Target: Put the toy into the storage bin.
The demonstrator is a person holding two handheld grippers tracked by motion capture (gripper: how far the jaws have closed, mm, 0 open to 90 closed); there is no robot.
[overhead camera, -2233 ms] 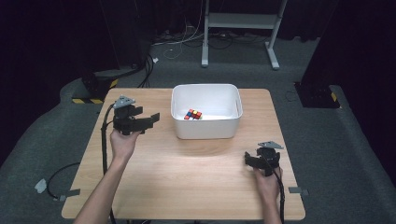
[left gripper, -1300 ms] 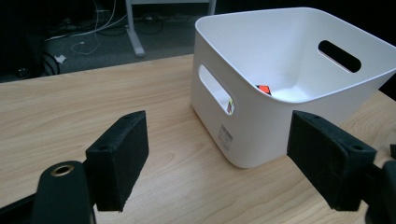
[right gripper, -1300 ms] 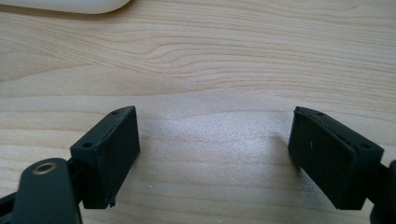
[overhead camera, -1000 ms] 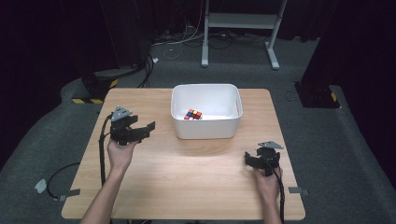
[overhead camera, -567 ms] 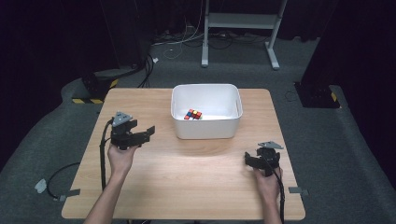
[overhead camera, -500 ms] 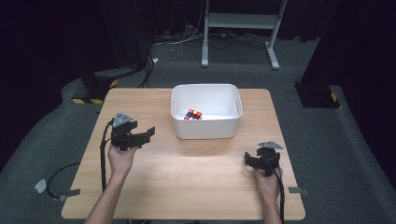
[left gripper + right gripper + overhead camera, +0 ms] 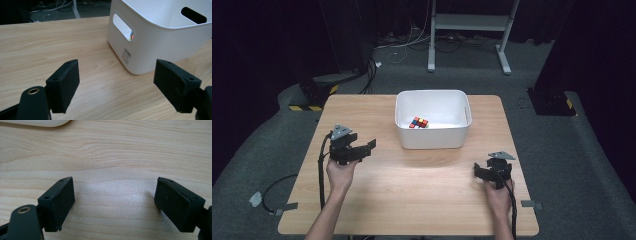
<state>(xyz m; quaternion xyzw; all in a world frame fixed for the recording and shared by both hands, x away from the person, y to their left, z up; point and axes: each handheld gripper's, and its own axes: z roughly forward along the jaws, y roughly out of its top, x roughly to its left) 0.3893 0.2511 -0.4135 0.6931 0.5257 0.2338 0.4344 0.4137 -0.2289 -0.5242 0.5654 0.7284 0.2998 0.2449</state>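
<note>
A wooden desk (image 7: 412, 200) fills the middle and lower part of the high view, standing on a grey floor (image 7: 592, 165) with dark surroundings at the upper left and right of the frame. A white metal frame (image 7: 472, 22) and loose cables (image 7: 402, 45) lie on the floor at the top centre.

A white bin (image 7: 433, 136) sits on the desk just above the centre of the high view. In the left gripper view the same bin (image 7: 160, 42) takes up the upper right of the frame, showing an oval handle slot and a small label on its near wall. A multicoloured puzzle cube (image 7: 418, 122) rests on the bin's floor, toward its left half; a sliver of its colours shows through the handle slot in the left gripper view.

The person's left hand (image 7: 341, 172) comes in from the lower left of the high view and holds the left gripper (image 7: 364, 148), which points right toward the bin without touching it. Its jaws are spread wide, with bare desk between them (image 7: 115, 85).

The right hand (image 7: 498, 192) enters from the lower right and holds the right gripper (image 7: 478, 172) low over the desk, well apart from the bin. Its jaws are also spread wide, with nothing but wood grain between them (image 7: 115, 202); the bin's rounded edge (image 7: 37, 122) peeks in at the upper left of that view.
</note>
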